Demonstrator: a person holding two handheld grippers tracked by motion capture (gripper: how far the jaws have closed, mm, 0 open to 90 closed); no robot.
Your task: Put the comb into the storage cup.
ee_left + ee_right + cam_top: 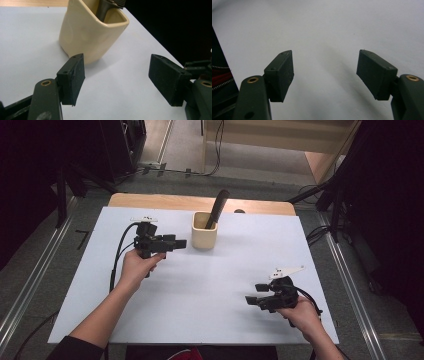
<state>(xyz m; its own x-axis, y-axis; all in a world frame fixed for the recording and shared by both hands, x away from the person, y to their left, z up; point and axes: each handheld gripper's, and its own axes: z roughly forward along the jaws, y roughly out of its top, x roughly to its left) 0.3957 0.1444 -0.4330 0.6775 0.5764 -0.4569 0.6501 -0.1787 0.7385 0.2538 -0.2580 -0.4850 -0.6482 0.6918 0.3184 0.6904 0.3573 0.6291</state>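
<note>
Risk at centre frame: we hold the left gripper, jaws apart, beside the cream cup; a nudge could topple it and its dark tool. Right gripper gapes empty, lower right.

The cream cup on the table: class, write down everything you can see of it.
The cream cup looks like glazed ceramic, glossy, with a squarish, rounded-corner mouth and no handle visible. It stands upright on the white table top, toward the far edge, near the middle. A dark tool handle stands in it, leaning against the rim and sticking out above. The left gripper points at the cup with open jaws, close beside it, not touching.
</note>
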